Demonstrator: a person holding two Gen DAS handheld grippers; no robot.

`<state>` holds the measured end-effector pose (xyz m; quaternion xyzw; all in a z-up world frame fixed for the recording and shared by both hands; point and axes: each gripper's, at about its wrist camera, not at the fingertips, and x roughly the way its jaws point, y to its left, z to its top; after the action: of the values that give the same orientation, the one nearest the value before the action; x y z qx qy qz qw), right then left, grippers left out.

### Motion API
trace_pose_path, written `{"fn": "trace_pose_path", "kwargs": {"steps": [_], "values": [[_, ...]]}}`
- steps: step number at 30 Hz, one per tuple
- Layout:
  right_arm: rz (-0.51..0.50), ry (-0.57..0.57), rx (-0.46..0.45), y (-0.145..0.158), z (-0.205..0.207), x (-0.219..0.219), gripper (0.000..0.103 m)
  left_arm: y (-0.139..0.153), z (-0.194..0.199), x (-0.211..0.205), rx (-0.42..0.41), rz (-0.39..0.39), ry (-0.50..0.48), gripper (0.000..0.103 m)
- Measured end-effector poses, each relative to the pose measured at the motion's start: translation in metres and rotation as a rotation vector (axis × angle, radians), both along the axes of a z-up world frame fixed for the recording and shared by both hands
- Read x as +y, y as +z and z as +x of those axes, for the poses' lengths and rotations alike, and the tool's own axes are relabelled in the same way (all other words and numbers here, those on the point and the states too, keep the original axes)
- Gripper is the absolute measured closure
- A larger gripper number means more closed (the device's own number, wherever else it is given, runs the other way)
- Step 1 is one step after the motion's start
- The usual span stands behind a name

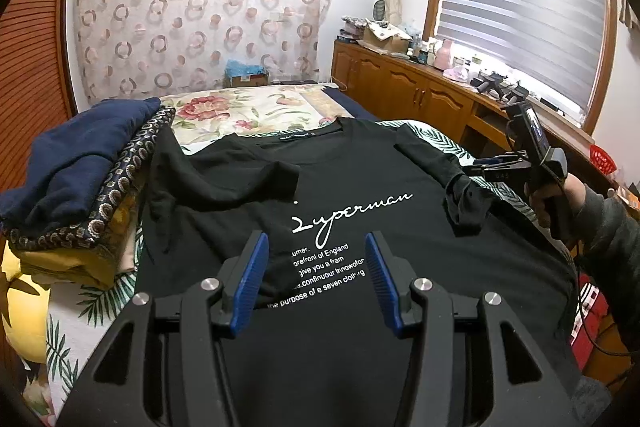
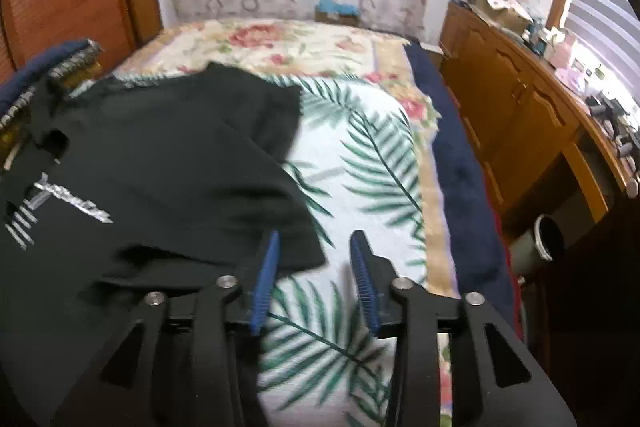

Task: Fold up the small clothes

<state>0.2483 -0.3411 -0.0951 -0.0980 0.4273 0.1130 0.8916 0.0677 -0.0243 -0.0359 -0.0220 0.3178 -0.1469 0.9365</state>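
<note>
Currently, in the left wrist view, the black T-shirt lies spread face up on the bed, filling the middle of the frame, its collar toward the top and its hem running down under the camera. Its white script print sits just above the left gripper, whose blue-padded jaws stand apart with nothing pinched; the shirt's chest shows between them. One sleeve is already turned inward at centre left, and the other lies crumpled at centre right, close to the right gripper, which is held by a hand at the right edge. From this angle the state of that gripper's jaws cannot be read. A stack of folded clothes rests at the left edge of the frame.

In the right wrist view, which is somewhat blurred, the T-shirt occupies the left half of the frame and the palm-leaf bedcover the right half. The right gripper has its jaws apart and empty. The shirt's side edge runs diagonally from upper centre down to the left jaw, whose pad overlaps the cloth's lower corner, while the other jaw hangs over bare bedcover.

The shirt's long axis runs from collar to hem, away from both cameras. Its nearest free edge lies just left of the right jaws, so the right hand looks better placed to take that side and bring it across.
</note>
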Motion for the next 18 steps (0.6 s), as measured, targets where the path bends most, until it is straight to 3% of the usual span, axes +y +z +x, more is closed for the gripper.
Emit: {"fn": "trace_pose_path", "kwargs": {"steps": [5, 11, 18], "values": [[0.038, 0.014, 0.019, -0.009, 0.003, -0.004, 0.063, 0.000, 0.001, -0.002, 0.002, 0.001, 0.000, 0.053], [0.067, 0.088, 0.030, -0.008, -0.003, 0.005, 0.099, 0.000, 0.001, -0.002, 0.006, 0.001, -0.001, 0.053], [0.147, 0.117, -0.028, 0.017, -0.012, 0.014, 0.102, -0.002, 0.001, -0.002, 0.005, -0.002, 0.002, 0.053]]}}
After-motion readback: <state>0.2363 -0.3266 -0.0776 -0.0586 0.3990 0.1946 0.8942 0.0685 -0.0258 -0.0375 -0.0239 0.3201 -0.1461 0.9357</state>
